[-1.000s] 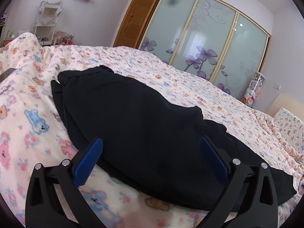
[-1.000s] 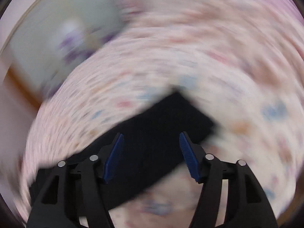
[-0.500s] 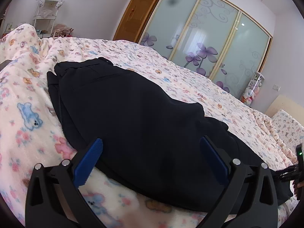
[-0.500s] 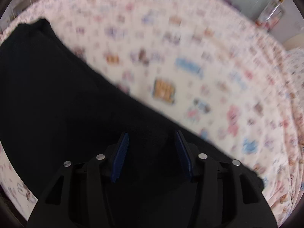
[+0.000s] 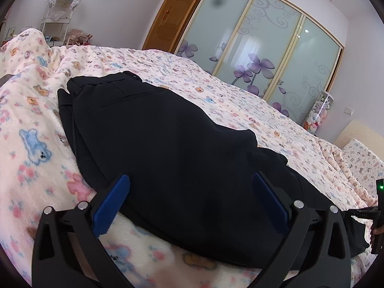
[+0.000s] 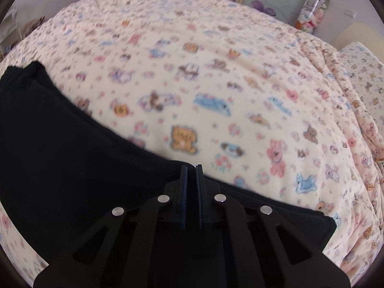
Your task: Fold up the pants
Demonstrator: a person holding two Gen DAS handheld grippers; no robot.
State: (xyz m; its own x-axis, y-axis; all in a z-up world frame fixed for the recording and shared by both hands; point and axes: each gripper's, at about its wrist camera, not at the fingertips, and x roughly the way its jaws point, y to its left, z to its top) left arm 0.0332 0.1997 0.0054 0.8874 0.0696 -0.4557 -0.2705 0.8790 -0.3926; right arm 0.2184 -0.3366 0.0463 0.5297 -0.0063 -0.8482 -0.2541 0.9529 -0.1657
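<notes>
The black pants (image 5: 168, 144) lie flat on the bed, on a cream blanket (image 5: 31, 129) printed with cartoon animals. In the left wrist view the garment runs diagonally: the waistband end lies far and to the left, and the rest of the fabric extends toward the lower right edge of the view. The fabric appears doubled, with a second layer edge visible along its left side.

Left tool (image 5: 192, 192): the blue pads are spread wide. The near edge of the pants lies between and just ahead of them. The pads do not press on the fabric.

Right tool (image 6: 191, 180): the pads have just been closing and now stand pressed almost together, with only a narrow slit between them. The tips sit at the far edge of the pants (image 6: 72, 168), where the black fabric meets the blanket (image 6: 240, 84). Whether cloth is caught between the pads cannot be determined; the black fabric and black tool body merge. In the left wrist view, part of the right tool's housing, with a green light, shows at the right edge, beside the far end of the pants.

Containers: a clear cylinder (image 5: 318, 112) filled with plush toys stands on the floor beside the sliding wardrobe doors (image 5: 264, 43), well apart from the pants. A white shelf rack (image 5: 60, 16) stands against the far wall.
</notes>
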